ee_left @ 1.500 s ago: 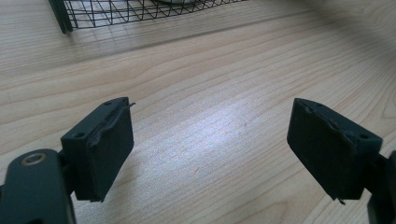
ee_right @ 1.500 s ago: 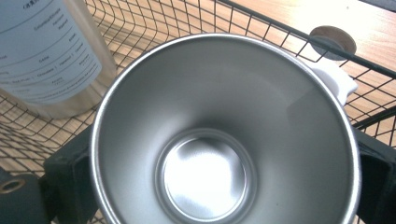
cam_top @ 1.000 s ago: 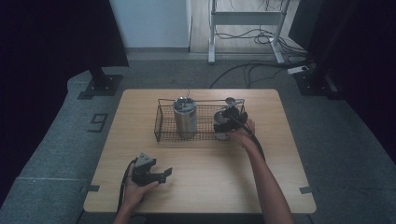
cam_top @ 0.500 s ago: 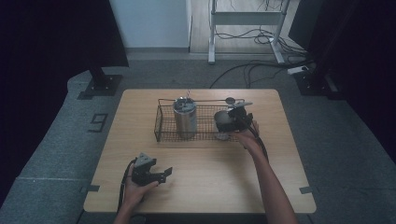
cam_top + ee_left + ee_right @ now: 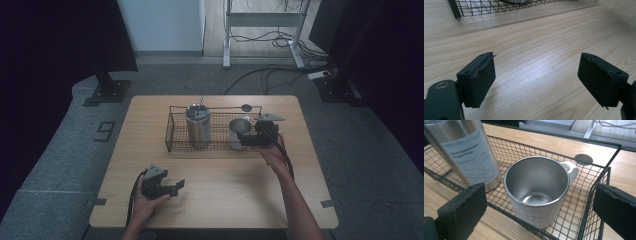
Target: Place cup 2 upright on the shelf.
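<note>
A steel mug [image 5: 537,190] with a white handle stands upright in the right end of a wire basket [image 5: 609,170]. Beside it, to the left in the high view, stands a tall steel tumbler [image 5: 198,127] with a paper label [image 5: 471,152]. My right gripper [image 5: 541,195] is open, one jaw on each side of the mug [image 5: 239,131] and apart from it, at the basket's [image 5: 175,145] near right corner. My left gripper [image 5: 175,187] rests low over the bare table [image 5: 536,37] near the front left. The left gripper [image 5: 536,75] is open with nothing between its jaws.
A round cable grommet [image 5: 246,107] sits in the tabletop behind the basket. The basket's near edge [image 5: 486,7] lies well ahead of the left gripper. Dark screens, stand feet and floor cables surround the table.
My right gripper has drawn back a little to the right and toward the person, uncovering the mug. The left gripper has stayed put.
</note>
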